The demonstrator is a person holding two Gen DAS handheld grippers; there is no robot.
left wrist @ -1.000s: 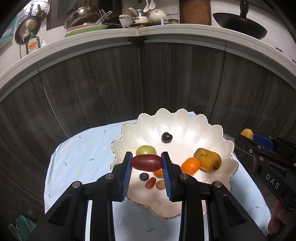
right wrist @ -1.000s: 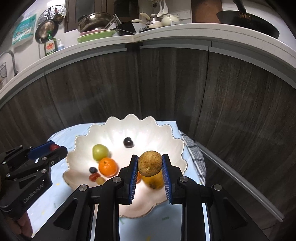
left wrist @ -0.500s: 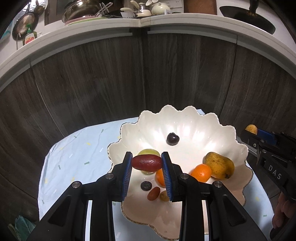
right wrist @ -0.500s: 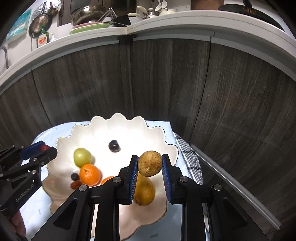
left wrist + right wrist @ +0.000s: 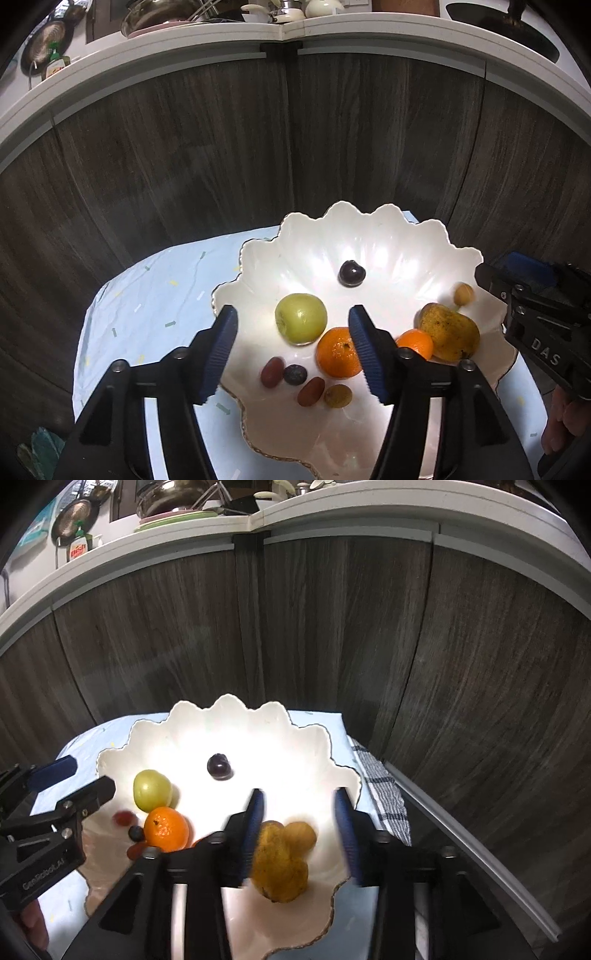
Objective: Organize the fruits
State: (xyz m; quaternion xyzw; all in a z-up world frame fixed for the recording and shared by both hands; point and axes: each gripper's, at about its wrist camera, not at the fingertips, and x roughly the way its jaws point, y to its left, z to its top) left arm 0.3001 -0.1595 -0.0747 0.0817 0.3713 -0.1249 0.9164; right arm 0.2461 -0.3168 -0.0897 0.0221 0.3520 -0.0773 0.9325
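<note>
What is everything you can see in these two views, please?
bowl: 1, white, scalloped, on cloth
cloth: 1, pale blue
apple: 1, green, in bowl
oranges: 2, in bowl
mango: 1, yellow, bowl's right side
brown fruit: 1, beside mango
plum: 1, dark, near the bowl's middle
small fruits: 4, red, dark, tan, bowl front
towel: 1, checked, right of cloth
left gripper: opening, empty
right gripper: opening, empty

pale blue cloth (image 5: 155, 295) | checked towel (image 5: 384, 794) | dish-soap bottle (image 5: 78, 548)
</note>
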